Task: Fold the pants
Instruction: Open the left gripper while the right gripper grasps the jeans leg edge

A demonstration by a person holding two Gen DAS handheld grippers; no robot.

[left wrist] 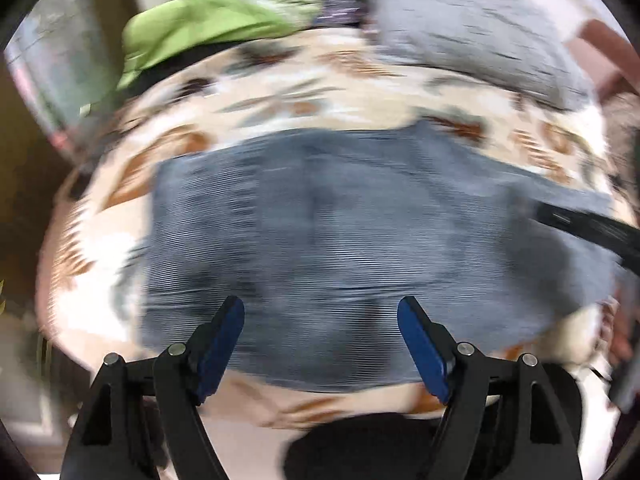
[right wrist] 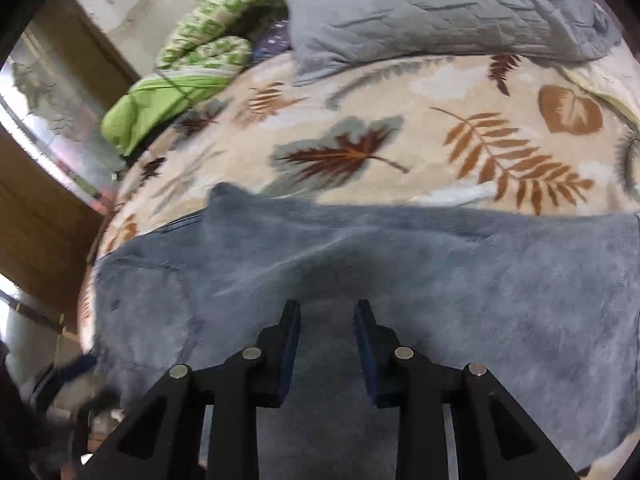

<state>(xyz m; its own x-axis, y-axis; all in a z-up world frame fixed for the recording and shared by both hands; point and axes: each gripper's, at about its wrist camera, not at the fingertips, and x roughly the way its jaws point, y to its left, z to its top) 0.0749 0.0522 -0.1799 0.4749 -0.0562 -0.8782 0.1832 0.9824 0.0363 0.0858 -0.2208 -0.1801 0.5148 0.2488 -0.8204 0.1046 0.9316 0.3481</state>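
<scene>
Covering the bed, a leaf-print blanket (right wrist: 360, 92) carries the grey-blue pants (right wrist: 400, 260) lying flat across its near side, a grey pillow (right wrist: 440, 4) beyond. Above the pants, the left gripper (left wrist: 320, 312) hangs with jaws wide apart and empty; the right gripper (right wrist: 326, 312) stands narrowly parted, gripping nothing.

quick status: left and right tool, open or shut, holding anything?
Left tool: open wide, empty, above the pants.
Right tool: open with a narrow gap, nothing gripped, pants lying beneath.
</scene>
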